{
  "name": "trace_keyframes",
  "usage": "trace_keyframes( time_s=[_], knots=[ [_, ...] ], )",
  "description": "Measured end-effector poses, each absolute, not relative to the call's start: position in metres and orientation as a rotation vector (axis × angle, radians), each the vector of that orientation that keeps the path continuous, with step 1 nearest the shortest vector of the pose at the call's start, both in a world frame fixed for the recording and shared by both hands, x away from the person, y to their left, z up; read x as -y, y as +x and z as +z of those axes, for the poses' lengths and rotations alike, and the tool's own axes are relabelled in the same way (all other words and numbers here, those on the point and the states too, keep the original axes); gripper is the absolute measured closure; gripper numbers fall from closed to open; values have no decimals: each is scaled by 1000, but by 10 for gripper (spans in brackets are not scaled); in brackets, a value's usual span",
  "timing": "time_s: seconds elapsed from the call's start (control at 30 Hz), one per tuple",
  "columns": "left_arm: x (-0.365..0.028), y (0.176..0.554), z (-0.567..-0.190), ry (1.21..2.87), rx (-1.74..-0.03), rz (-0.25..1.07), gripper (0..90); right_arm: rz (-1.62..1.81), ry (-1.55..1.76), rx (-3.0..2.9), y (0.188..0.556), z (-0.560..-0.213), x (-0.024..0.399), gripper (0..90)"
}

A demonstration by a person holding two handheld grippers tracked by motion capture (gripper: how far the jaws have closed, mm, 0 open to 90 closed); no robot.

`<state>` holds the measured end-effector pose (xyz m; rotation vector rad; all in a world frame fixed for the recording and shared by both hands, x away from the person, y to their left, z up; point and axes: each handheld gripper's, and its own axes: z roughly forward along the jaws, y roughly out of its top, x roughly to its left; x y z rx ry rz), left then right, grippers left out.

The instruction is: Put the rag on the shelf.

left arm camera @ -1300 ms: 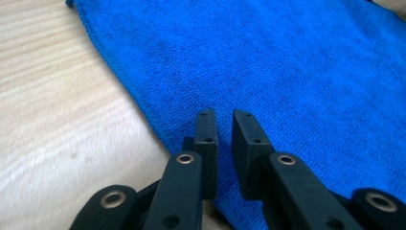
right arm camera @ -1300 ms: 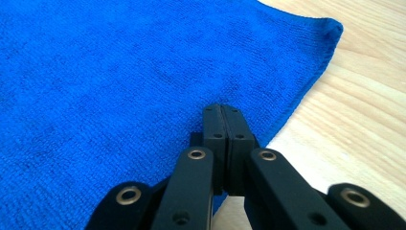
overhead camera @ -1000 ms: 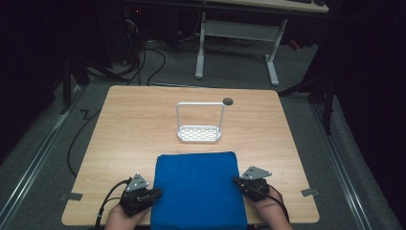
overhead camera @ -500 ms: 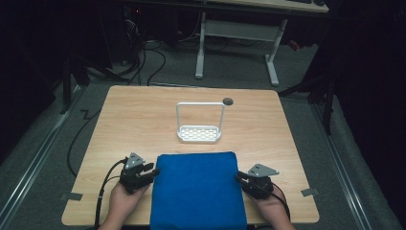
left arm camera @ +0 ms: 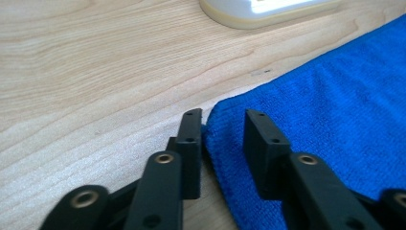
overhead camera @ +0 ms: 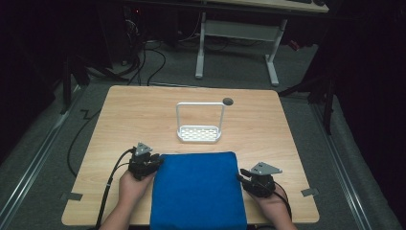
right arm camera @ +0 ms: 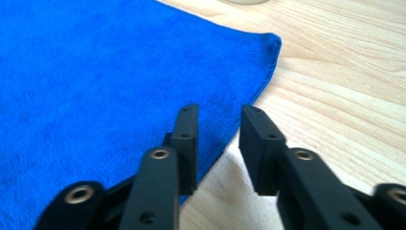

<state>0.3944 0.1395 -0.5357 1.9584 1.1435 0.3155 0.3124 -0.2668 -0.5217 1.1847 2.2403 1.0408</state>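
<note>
You are straddling the blue towel's far-left corner, at the table's near edge, with the left gripper, jaws apart. The right gripper, also released, is flanking its right edge. Seat both deeper before clenching.

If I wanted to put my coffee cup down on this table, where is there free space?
Bare wood lies left and right of the white rack, and behind it to the table's far edge. The near part is crowded: the blue towel, with the left gripper and right gripper at its sides.

Tool jaws parted, straddling blue towel corner on table.
</note>
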Motion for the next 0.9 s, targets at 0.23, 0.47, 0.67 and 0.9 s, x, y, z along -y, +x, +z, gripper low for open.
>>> trace_keyframes(
  time_s=[0.23, 0.47, 0.67, 0.9],
  knots=[
    [-140, 397, -537, 1953, -1152, 287, 861, 1066, 1267, -2149, 344, -512, 259, 578],
    [-140, 396, -537, 1963, -1142, 295, 864, 1011, 1371, -2129, 380, -521, 251, 568],
    [-140, 396, -537, 1963, -1144, 296, 862, 927, 1393, -2148, 391, -528, 244, 604],
    [-140, 396, -537, 1963, -1143, 297, 858, 937, 1344, -2168, 387, -529, 240, 785]
  ],
)
